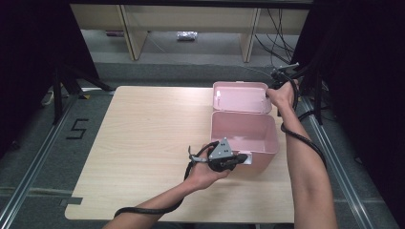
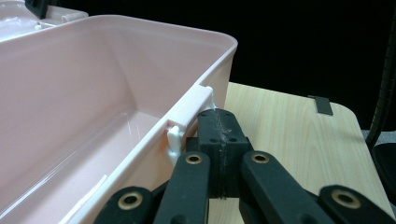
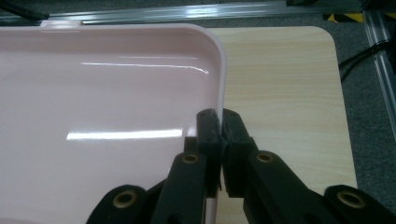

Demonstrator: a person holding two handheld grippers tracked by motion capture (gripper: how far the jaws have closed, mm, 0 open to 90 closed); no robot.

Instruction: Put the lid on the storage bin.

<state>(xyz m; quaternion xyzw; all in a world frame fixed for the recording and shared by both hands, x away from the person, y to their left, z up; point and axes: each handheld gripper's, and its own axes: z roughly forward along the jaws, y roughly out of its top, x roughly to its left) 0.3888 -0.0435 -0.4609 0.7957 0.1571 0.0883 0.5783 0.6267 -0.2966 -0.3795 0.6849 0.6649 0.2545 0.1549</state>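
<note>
Sitting at the right half of the light wooden desk (image 1: 143, 143), the pink plastic box (image 1: 243, 136) stands open and empty, its lid (image 1: 241, 98) thrown back on the far side so that its glossy inside faces up.

The left gripper (image 1: 237, 160) is at the box's near wall, level with the white latch (image 2: 189, 119). In the left gripper view its fingers (image 2: 219, 140) are pressed flat together just beside that latch, touching or nearly touching it, with nothing between them. A closed pair like this reads as a brace or a push against the front wall rather than a grasp, probably to keep the light box from sliding on the smooth desk while the other hand works.

The right gripper (image 3: 218, 122), held at the far right corner of the lid by the right hand (image 1: 282, 93), has its fingers (image 3: 208, 130) clamped on the lid's thin raised rim (image 3: 220, 70), one pad inside and one outside. Pinching the rim near a corner gives a firm hold on a part thin enough to fit the fingers and far from the hinge, which suits swinging the lid over.

Judged from this arrangement, the work in hand is handling the lid, most likely closing it, with the box steadied from the front.
</note>
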